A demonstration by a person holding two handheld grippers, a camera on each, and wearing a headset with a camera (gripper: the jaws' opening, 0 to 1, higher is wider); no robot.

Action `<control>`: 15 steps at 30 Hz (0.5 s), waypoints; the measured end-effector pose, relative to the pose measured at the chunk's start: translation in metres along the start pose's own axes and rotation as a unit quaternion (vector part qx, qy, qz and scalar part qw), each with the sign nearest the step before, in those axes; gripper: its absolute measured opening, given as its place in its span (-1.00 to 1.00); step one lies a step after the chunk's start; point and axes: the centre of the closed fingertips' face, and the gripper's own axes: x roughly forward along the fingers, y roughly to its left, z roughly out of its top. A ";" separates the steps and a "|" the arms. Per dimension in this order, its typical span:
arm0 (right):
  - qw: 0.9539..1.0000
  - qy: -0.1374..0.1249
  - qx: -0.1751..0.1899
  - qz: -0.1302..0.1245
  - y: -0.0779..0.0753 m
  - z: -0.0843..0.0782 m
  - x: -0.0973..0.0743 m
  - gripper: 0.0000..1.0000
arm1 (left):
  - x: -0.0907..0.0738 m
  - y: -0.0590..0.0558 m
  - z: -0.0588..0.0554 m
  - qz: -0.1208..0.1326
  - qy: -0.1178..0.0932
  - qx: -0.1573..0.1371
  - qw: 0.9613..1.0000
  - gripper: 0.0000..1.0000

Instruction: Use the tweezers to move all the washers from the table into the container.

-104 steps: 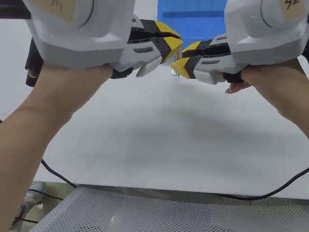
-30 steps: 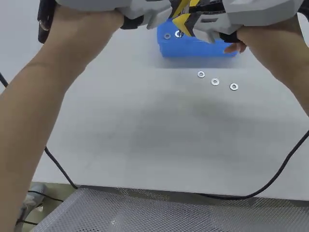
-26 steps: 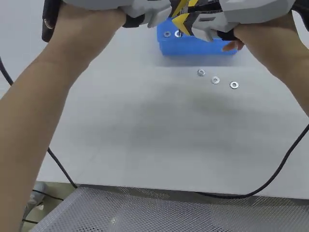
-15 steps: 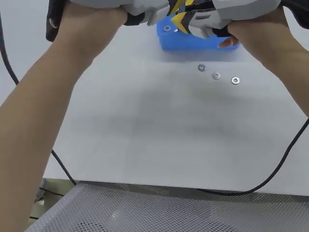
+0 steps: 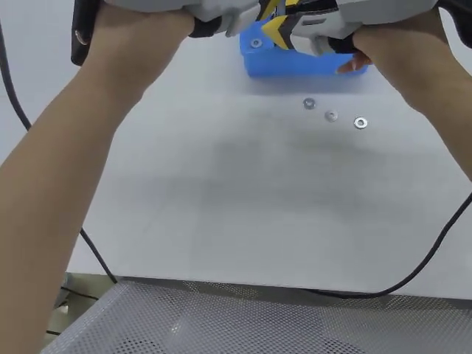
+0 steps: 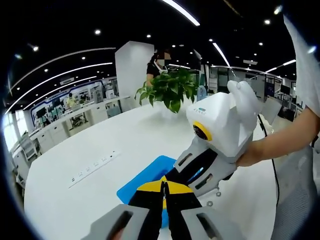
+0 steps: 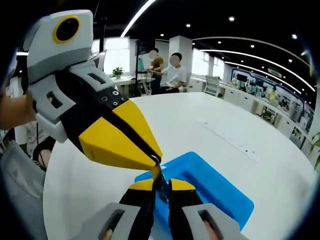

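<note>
Both grippers hang over the blue container (image 5: 306, 63) at the table's far side, tips nearly touching. My left gripper (image 5: 264, 9) is shut, and its tip meets the top of thin dark tweezers (image 7: 159, 181). My right gripper (image 5: 277, 29) is shut on the tweezers' lower part. One washer (image 5: 256, 43) lies inside the container. Three washers lie in a row on the table in front of it: near washer (image 5: 309, 103), middle washer (image 5: 331, 116), right washer (image 5: 360, 123). The tweezers' tips are hidden, so whether they hold a washer cannot be told.
The white table (image 5: 243, 199) stretches wide toward me. A black cable (image 5: 413, 276) runs across its front right edge, another cable (image 5: 92, 254) at the front left. A perforated metal surface (image 5: 221, 324) lies below the front edge. A potted plant (image 6: 167, 90) and people stand far off.
Both grippers have moved together away from me, from above the table to above the blue container. The three washers on the table have stayed put.
</note>
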 end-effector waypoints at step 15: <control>0.997 -0.046 -0.038 -0.058 0.019 0.020 -0.057 -0.87 | -0.027 -0.045 0.037 -0.034 -0.036 0.025 0.998 -1.00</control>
